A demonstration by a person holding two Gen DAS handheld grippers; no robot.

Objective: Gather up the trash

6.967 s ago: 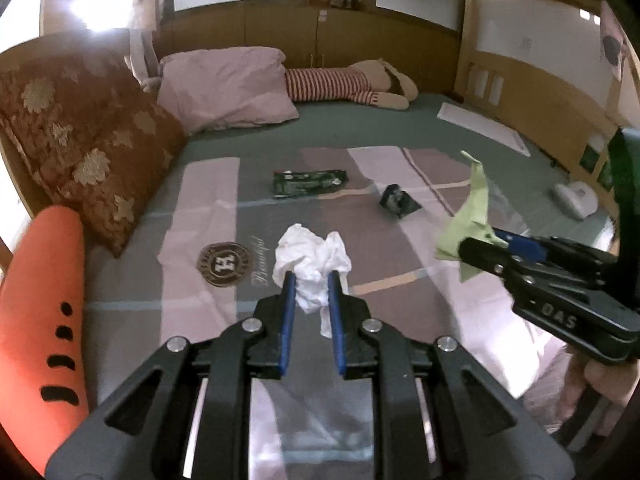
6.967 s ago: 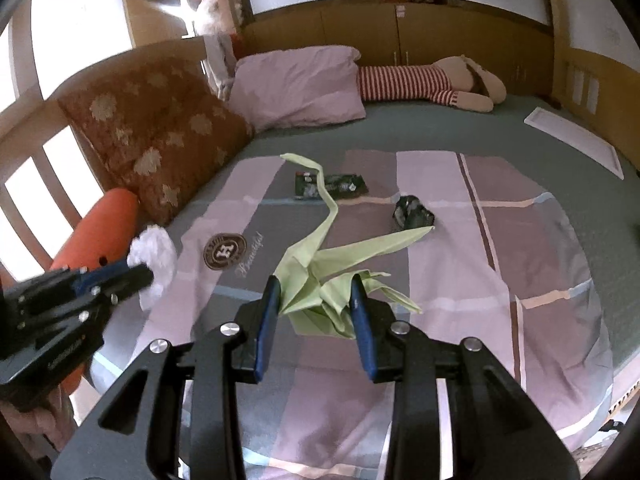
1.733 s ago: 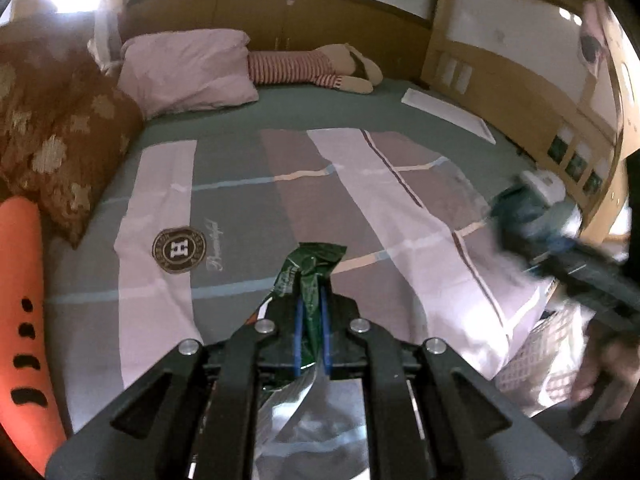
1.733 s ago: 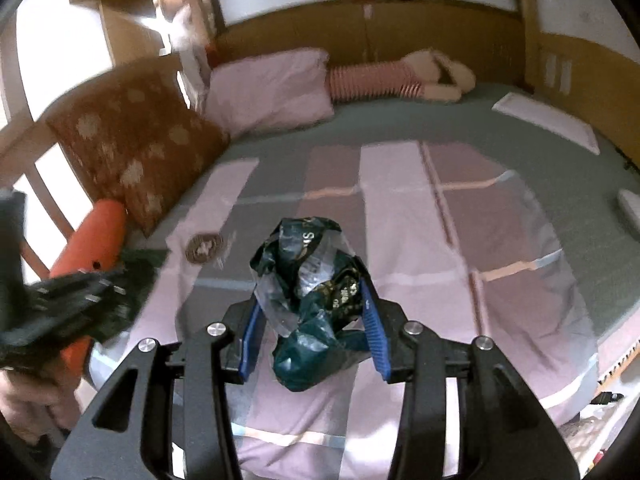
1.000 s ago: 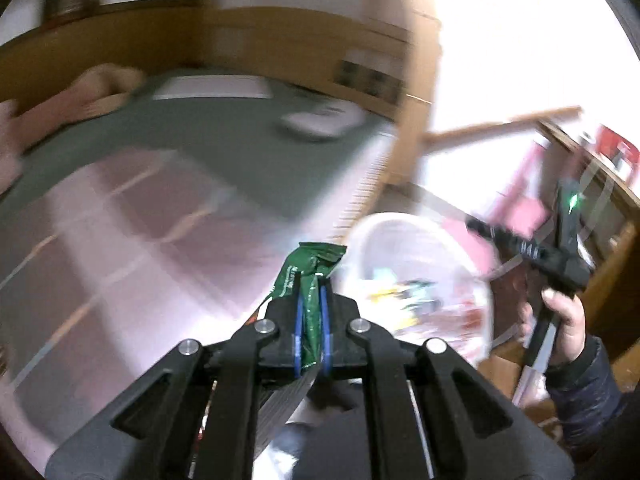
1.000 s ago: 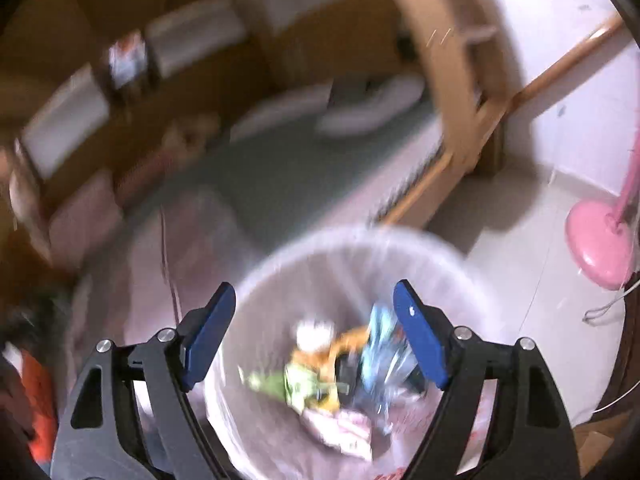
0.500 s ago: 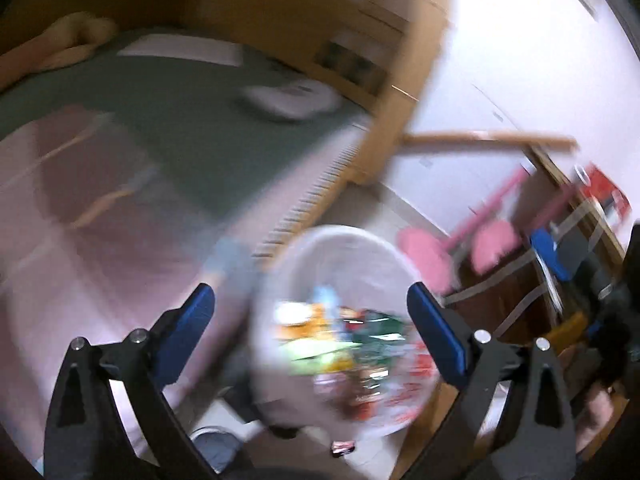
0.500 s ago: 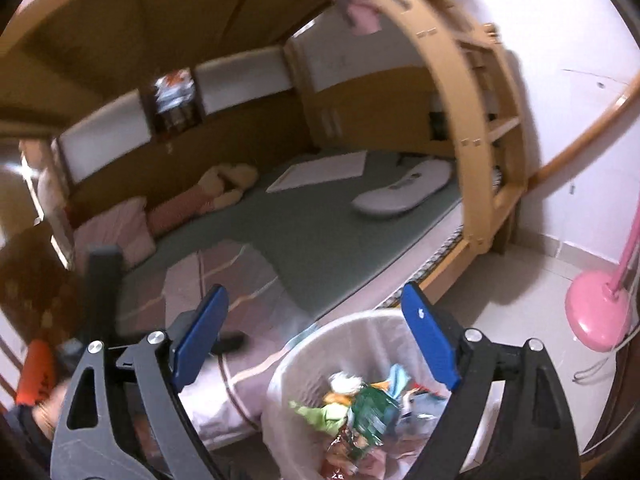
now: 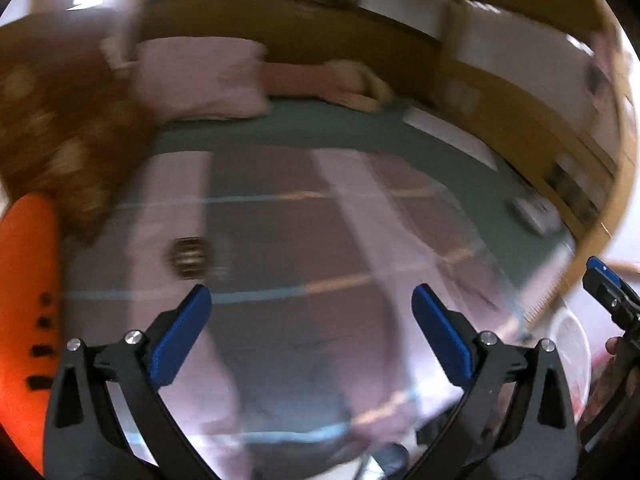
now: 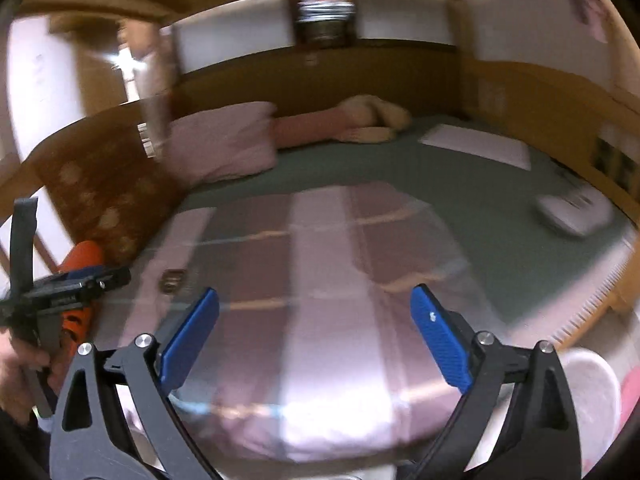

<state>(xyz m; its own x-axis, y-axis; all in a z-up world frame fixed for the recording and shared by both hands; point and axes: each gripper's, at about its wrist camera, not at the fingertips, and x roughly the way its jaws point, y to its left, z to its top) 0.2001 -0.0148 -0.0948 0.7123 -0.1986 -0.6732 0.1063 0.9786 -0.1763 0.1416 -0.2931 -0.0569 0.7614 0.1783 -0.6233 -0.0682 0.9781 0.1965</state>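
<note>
My left gripper [image 9: 310, 326] is wide open and empty, facing the bed. My right gripper [image 10: 316, 334] is also wide open and empty, facing the same bed. The white trash bin shows at the right edge of the left wrist view [image 9: 572, 344] and at the lower right of the right wrist view [image 10: 592, 388]. No loose trash shows on the striped blanket [image 9: 320, 240], also seen in the right wrist view [image 10: 320, 264]. Both views are blurred by motion. The right gripper appears at the right edge of the left view [image 9: 608, 288]; the left gripper appears at the left of the right view [image 10: 68, 288].
A brown floral cushion [image 9: 60, 140], a pink pillow [image 9: 200, 76] and a stuffed toy [image 9: 344, 80] lie at the bed's head. An orange bolster [image 9: 24, 280] lies at the left edge. A white object [image 10: 572, 212] sits on the green sheet at the right.
Both grippers dropped their wrappers into the bin and opened wide. Both have swung back from the bin to face the bed.
</note>
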